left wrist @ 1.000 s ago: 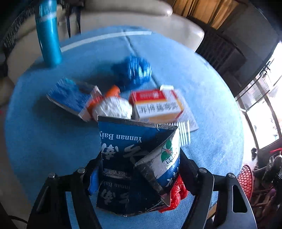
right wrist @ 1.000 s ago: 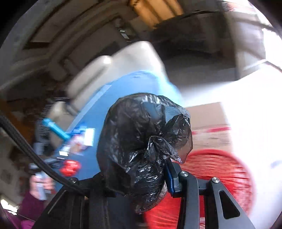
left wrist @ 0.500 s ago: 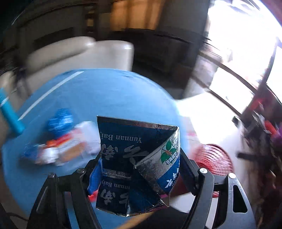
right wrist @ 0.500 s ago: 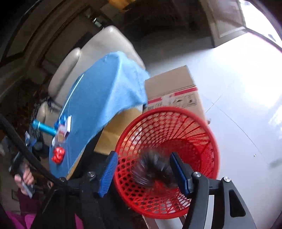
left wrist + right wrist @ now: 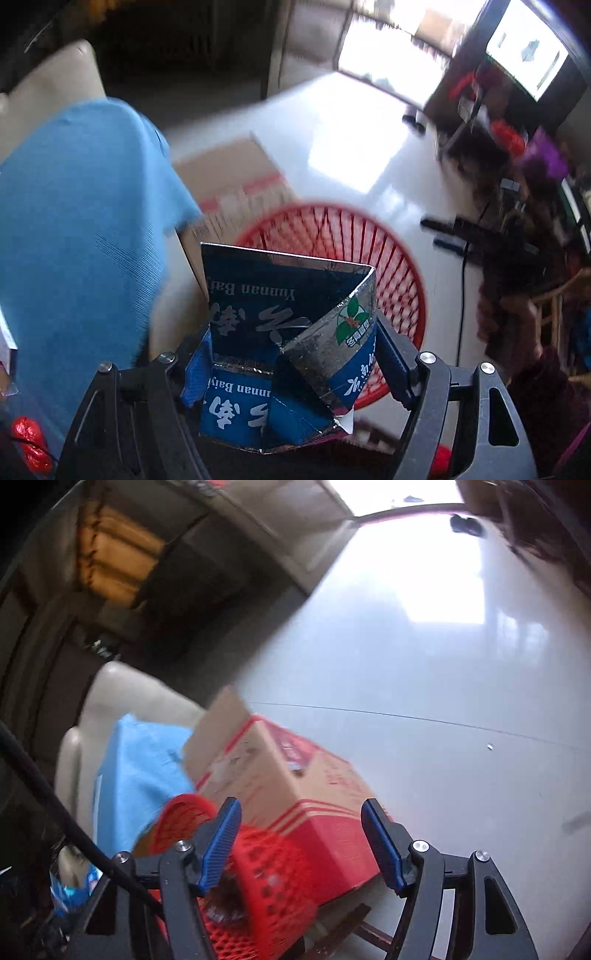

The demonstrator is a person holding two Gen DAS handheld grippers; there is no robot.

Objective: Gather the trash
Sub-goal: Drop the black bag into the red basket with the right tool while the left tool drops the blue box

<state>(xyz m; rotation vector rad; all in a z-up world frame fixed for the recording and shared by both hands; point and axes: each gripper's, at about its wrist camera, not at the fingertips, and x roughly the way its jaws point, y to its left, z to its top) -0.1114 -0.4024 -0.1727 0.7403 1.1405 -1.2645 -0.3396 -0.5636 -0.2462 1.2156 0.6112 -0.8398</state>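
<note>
Since a second ago the black plastic bag has left the right hand-held gripper (image 5: 301,834), and the left wrist view has swung from the worktop's litter to the red mesh basket (image 5: 400,280). The crumpled blue Yunnan Baiyao carton (image 5: 280,354) is clamped in the left hand-held gripper (image 5: 291,365), in front of the basket, which sits at its 1 o'clock. The right hand-held gripper's jaws are opening with nothing between them; the basket lies at 7 o'clock, the cardboard box (image 5: 295,786) just behind, the blue-clothed worktop (image 5: 140,775) at 9 o'clock.

pale glossy floor (image 5: 424,672) under red basket (image 5: 399,258), cardboard box (image 5: 295,775)
</note>
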